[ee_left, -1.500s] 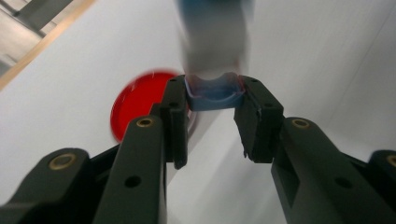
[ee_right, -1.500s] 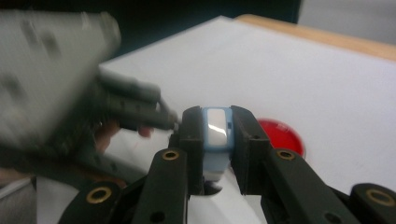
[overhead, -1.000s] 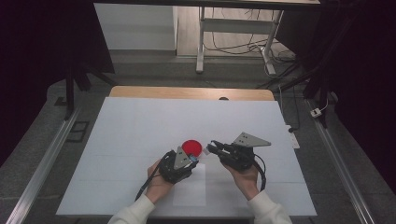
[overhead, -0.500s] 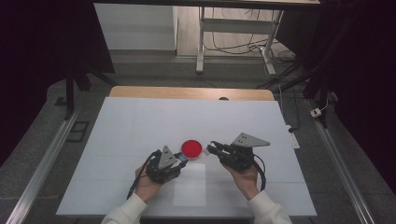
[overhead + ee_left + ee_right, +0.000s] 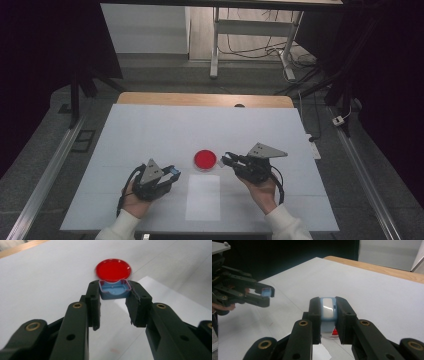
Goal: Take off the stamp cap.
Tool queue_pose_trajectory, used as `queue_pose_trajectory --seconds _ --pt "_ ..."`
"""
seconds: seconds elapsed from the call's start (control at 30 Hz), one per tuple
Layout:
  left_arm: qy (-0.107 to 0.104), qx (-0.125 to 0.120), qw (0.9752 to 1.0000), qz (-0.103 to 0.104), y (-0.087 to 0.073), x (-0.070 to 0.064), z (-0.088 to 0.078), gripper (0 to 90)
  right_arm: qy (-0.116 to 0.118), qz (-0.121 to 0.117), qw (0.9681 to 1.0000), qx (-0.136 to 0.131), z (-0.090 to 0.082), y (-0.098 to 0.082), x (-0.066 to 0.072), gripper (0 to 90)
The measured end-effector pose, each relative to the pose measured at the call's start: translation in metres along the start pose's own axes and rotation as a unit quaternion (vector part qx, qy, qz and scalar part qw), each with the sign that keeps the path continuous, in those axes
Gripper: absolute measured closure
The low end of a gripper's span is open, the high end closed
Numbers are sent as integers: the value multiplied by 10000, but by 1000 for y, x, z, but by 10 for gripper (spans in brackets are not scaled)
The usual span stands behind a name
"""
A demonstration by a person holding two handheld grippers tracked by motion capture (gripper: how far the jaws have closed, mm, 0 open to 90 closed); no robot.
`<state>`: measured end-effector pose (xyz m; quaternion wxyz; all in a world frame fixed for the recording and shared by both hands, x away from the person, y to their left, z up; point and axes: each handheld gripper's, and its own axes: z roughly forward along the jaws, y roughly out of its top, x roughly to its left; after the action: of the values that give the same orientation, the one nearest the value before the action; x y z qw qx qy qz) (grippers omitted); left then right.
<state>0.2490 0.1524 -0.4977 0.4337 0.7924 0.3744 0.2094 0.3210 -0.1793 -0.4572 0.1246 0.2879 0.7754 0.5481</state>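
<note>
The left tool [image 5: 113,293] pinches a blue tray [image 5: 115,290] — hollow side up, level, toward the counter's [image 5: 150,130] near edge. The right tool [image 5: 328,315] clamps a blue-and-white case [image 5: 328,308] on edge, just over the red disc [image 5: 205,159] — mid-counter.

The counter [image 5: 150,130] is seen from a fixed high view, set above the person's side and aimed forward and down, far enough off that the floor around it is taken in. The left gripper view is carried low on the left claw [image 5: 114,291] and is aimed closely along its jaws at the red dish [image 5: 113,269]. The right gripper view is carried on the right claw [image 5: 328,305] and is aimed across the counter; the left claw is shared with it and the high view.
</note>
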Motion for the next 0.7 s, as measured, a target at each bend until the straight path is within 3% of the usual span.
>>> queue_pose_trajectory --seconds 0.17,0.7 --pt "64 -26 9998 -194 -11 8 -12 654 -12 8 10000 -9 0 0 0 752" --pt "261 14 9988 -425 -35 21 -37 653 6 -26 10000 -10 0 0 2 752"
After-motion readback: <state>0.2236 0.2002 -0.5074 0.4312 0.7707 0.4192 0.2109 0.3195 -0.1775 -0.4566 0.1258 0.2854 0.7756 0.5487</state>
